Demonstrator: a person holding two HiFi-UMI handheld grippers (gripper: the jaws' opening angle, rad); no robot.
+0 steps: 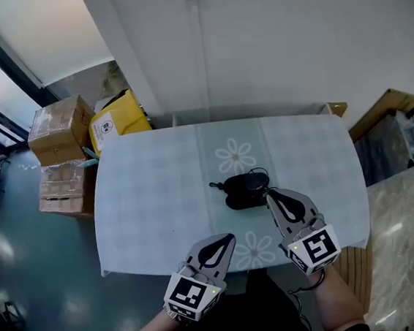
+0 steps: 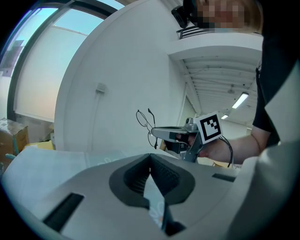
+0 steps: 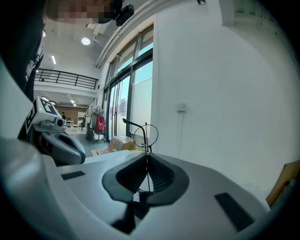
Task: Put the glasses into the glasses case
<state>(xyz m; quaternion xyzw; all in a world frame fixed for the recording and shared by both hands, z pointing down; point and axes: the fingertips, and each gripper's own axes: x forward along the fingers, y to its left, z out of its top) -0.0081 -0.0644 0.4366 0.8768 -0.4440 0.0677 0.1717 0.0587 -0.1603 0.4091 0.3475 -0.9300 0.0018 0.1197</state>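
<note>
Right tool (image 3: 147, 157) clamped on wire-rimmed glasses (image 3: 144, 135), just above black glasses case (image 1: 239, 192), case's lid state unclear and its near edge hidden behind that tool, left tool (image 2: 150, 158) jaws together, empty, short of case, over pale surface (image 1: 151, 196).

My right gripper (image 1: 269, 195) is smooth, matt grey plastic. The thin black wire-framed glasses (image 3: 146, 143) look like metal. The pale checked tablecloth (image 1: 151, 196) lies smooth.

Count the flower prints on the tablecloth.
2. One flower print sits mid-table, just beyond the glasses case; the other near the front edge. The case may hide more.
</note>
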